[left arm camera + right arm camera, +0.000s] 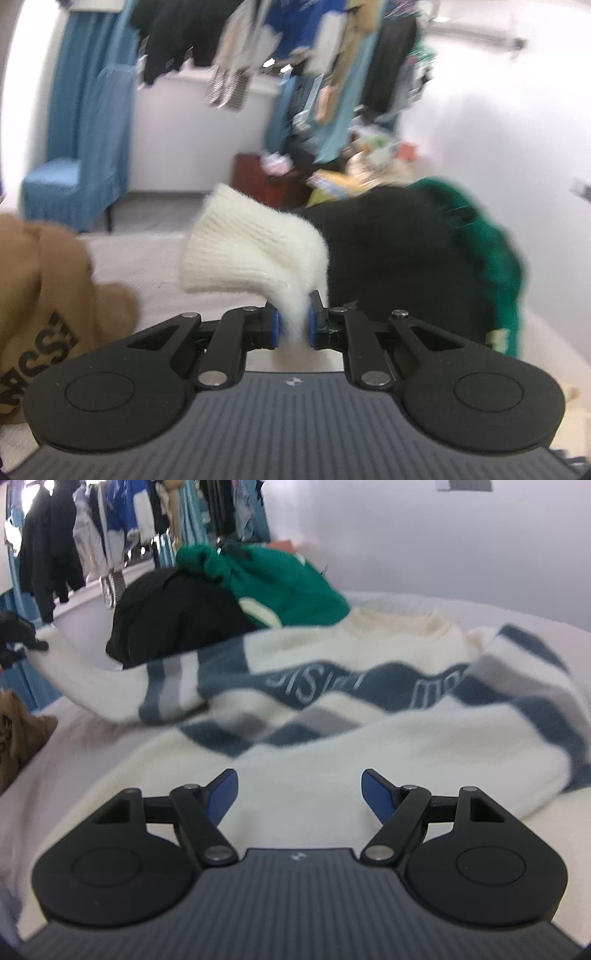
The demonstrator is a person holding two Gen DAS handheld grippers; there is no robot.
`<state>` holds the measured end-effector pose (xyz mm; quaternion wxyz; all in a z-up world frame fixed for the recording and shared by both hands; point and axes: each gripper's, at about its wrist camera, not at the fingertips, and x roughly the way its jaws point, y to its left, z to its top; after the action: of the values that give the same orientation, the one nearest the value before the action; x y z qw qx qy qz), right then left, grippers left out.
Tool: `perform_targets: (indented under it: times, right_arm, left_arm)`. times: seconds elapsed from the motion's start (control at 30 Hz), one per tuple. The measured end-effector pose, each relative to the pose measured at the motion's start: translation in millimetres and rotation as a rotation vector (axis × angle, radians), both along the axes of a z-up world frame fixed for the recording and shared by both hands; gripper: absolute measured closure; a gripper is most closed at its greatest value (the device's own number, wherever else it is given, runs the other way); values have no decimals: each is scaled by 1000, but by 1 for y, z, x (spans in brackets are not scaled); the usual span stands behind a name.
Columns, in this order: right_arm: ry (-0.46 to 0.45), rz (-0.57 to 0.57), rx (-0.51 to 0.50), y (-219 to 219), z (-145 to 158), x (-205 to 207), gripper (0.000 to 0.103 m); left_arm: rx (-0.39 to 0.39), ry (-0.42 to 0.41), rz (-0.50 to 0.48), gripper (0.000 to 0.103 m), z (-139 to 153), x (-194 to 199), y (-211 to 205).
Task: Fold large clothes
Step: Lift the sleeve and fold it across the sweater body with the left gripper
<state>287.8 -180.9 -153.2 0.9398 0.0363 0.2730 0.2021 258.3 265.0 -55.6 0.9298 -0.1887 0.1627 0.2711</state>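
Note:
A large cream knit sweater point(332, 760) with blue and grey bands lies spread on a white bed point(48, 775). Its left sleeve point(92, 679) is stretched up and away to the left, where a dark gripper shape point(18, 638) holds its end. In the left wrist view my left gripper point(294, 321) is shut on the sweater's ribbed cream cuff point(243, 247), which bunches up above the blue pads point(274, 325). My right gripper point(299, 794) hovers open just over the sweater's lower body, nothing between its fingers.
A heap of black clothing point(177, 613) and a green garment point(277, 583) sits on the bed behind the sweater. A brown garment point(44, 295) lies at the left. Hanging clothes point(280, 48), a blue chair point(55, 192) and a dark red box point(266, 181) stand beyond the bed.

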Motion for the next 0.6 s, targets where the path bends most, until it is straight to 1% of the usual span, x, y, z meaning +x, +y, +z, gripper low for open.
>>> perform_targets:
  times: [0.1, 0.2, 0.27, 0.33, 0.4, 0.5, 0.6]
  right_arm:
    - [-32, -32, 8, -11, 14, -8, 28]
    - [-47, -77, -15, -26, 29, -15, 28]
    - [-40, -109, -6, -39, 36, -18, 28]
    - [-37, -147, 25, -55, 42, -23, 28]
    - [-40, -174, 46, -69, 47, -28, 28]
    - [-56, -234, 62, -91, 56, -39, 28]
    - [-84, -276, 89, -114, 64, -52, 28]
  left_arm:
    - [27, -44, -79, 87, 34, -3, -48]
    - [64, -81, -179, 87, 63, -2, -107]
    - [87, -92, -235, 87, 74, 1, -143]
    - [113, -93, -293, 87, 84, 8, -184]
    - [145, -97, -346, 87, 88, 17, -221]
    - [178, -100, -430, 87, 88, 27, -279]
    - [177, -87, -508, 87, 72, 35, -334]
